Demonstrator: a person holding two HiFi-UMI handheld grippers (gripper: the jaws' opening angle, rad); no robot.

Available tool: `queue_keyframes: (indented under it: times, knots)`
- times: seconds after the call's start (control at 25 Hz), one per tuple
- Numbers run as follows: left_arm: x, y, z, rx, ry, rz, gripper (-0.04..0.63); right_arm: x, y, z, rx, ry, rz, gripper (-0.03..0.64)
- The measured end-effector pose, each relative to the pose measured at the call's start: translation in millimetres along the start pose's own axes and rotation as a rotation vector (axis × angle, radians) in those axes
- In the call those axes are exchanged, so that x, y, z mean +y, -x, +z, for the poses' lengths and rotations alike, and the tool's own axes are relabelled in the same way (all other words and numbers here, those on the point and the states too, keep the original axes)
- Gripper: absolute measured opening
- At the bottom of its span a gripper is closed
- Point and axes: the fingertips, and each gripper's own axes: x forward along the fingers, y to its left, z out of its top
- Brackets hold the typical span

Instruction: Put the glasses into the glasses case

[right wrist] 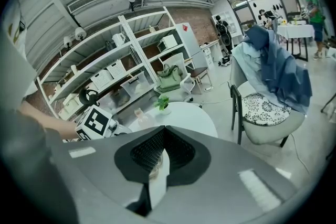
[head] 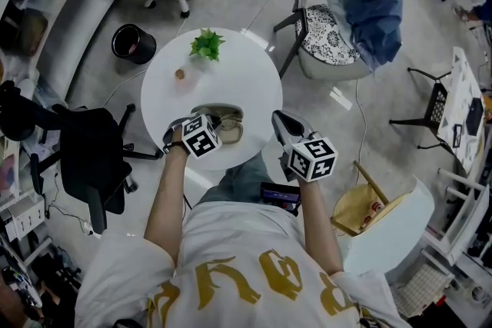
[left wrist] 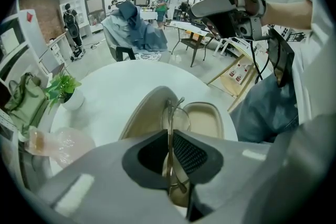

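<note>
The glasses are clamped in the left claw; the right claw is closed, empty. Level lowering into the glasses case is advised.

My shirt: white, short sleeves, gold lettering. Blue jeans. Left gripper, right gripper: grey shells, black ribbed pads, white marker cubes.

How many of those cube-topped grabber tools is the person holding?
2. The left gripper pinches the glasses over the open case; the right gripper hovers shut beside the table.
</note>
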Motion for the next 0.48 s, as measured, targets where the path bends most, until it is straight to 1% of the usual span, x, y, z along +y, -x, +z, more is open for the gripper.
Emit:
queue_keyframes:
  times: [0.2, 0.48]
  knots:
    - [0, 3, 1, -0.004, 0.016, 0.006, 0.04, 2, 5, -1, -0.004, -0.001, -0.004, 0.026]
    - [4, 15, 4, -0.034, 0.046, 0.051, 0.043, 6, 16, 3, -0.024, 0.011, -0.014, 0.026]
